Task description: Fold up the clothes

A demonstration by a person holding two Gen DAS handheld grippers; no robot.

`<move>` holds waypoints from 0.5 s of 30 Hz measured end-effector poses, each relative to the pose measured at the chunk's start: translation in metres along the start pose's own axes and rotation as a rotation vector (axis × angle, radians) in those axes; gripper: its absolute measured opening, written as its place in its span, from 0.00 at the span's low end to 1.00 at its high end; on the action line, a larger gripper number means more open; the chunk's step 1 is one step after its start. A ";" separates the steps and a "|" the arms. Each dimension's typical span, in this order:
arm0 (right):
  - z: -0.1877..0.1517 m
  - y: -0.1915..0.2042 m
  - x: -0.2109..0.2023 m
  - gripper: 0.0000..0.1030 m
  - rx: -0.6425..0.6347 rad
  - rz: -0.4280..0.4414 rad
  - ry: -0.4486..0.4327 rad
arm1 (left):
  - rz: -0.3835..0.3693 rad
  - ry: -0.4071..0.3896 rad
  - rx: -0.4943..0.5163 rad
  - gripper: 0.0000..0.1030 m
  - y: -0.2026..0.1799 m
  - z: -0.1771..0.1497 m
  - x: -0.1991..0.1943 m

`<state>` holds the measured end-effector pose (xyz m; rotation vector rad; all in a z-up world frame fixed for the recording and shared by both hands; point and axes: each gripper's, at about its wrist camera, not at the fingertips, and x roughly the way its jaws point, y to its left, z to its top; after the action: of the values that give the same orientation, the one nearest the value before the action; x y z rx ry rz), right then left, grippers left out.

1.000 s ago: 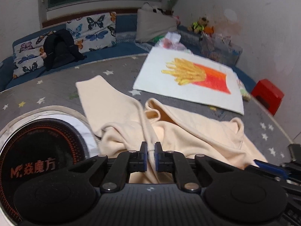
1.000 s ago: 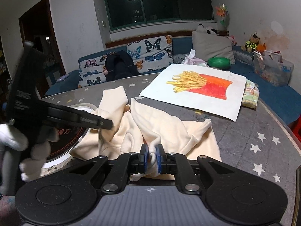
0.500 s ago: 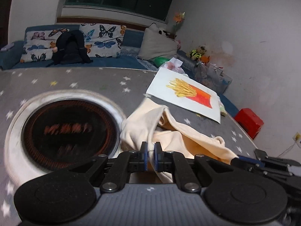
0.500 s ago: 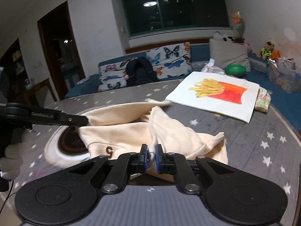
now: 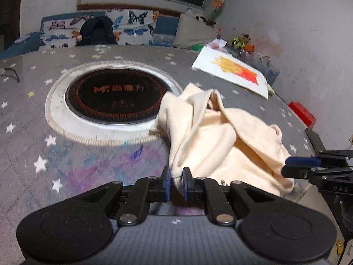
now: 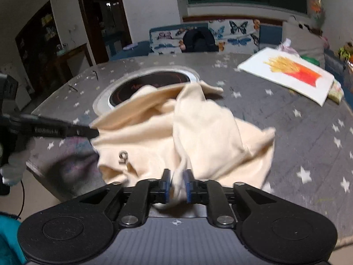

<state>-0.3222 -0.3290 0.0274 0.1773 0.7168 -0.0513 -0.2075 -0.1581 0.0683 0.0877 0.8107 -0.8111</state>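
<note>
A cream garment (image 5: 220,145) lies crumpled on the grey star-patterned table (image 5: 33,132), partly over the rim of a round black hob (image 5: 114,95). My left gripper (image 5: 176,183) pinches a fold at the garment's near left edge, and its jaws are just starting to open. In the right wrist view the garment (image 6: 198,128) is blurred with motion. My right gripper (image 6: 177,185) has its jaws opening, with a loose cloth edge between the pads. The left gripper (image 6: 83,131) appears there at the garment's left corner. The right gripper (image 5: 293,165) shows at the left view's right edge.
A white canvas printed with fries (image 5: 233,70) lies at the table's far right. A red box (image 5: 302,113) sits beyond the right rim. Behind the table stands a sofa with butterfly cushions and a black backpack (image 5: 97,33). The near table edge lies just under both grippers.
Both grippers have pulled back toward the near table edge, dragging the garment off the far side and spreading it. The right jaws have widened; the left ones parted slightly.
</note>
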 end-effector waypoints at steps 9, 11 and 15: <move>-0.002 0.014 0.036 0.39 -0.123 -0.125 0.006 | 0.041 -0.030 0.153 0.49 -0.030 0.020 0.030; -0.004 0.013 0.038 0.33 -0.129 -0.139 0.001 | 0.060 -0.005 0.187 0.22 -0.035 0.022 0.047; -0.006 0.005 0.032 0.11 -0.084 -0.142 -0.025 | 0.067 0.040 0.120 0.05 -0.020 0.023 0.064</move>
<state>-0.3015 -0.3228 0.0031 0.0456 0.7041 -0.1587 -0.1808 -0.2192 0.0459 0.2378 0.7922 -0.7961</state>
